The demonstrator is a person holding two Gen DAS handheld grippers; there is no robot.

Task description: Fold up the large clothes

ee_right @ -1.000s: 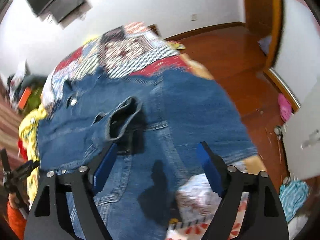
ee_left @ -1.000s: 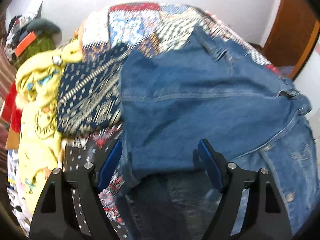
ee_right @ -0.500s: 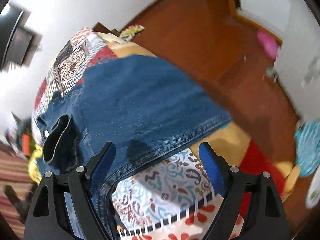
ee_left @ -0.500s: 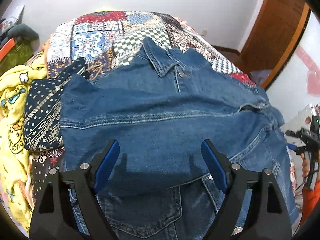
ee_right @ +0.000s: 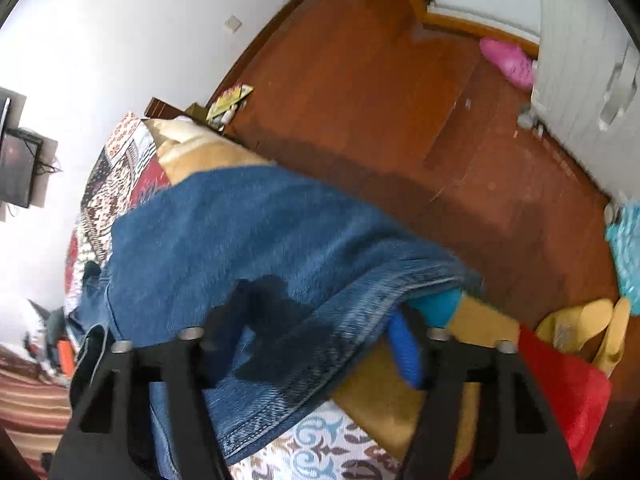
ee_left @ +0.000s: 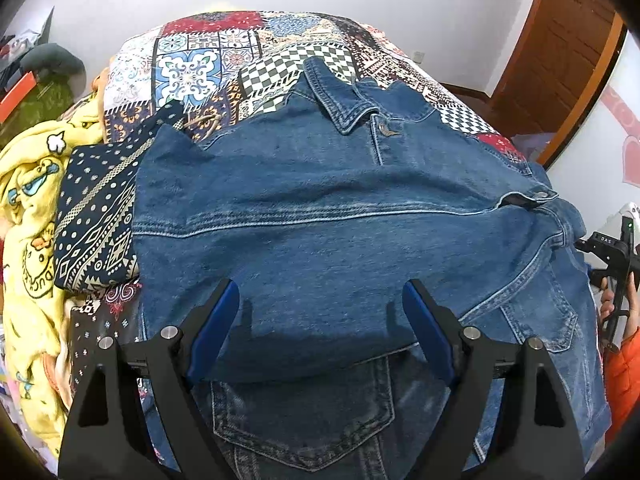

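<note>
Denim fills the near ground: the jacket [ee_left: 320, 232] lies spread on the bed [ee_left: 224, 60], its collar at the far end, and the left tool [ee_left: 320, 320] hovers over it with jaws wide apart. At the bed's right edge the right tool [ee_right: 316, 328] has just been closing, the jacket's hem between its jaws, though blur hides whether they pinch it; farther off lies the wooden floor [ee_right: 360, 100].

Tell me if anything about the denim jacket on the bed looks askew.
The denim jacket lies crooked: one sleeve is folded across its front, and its hem edge overhangs the side of the bed unevenly.
</note>
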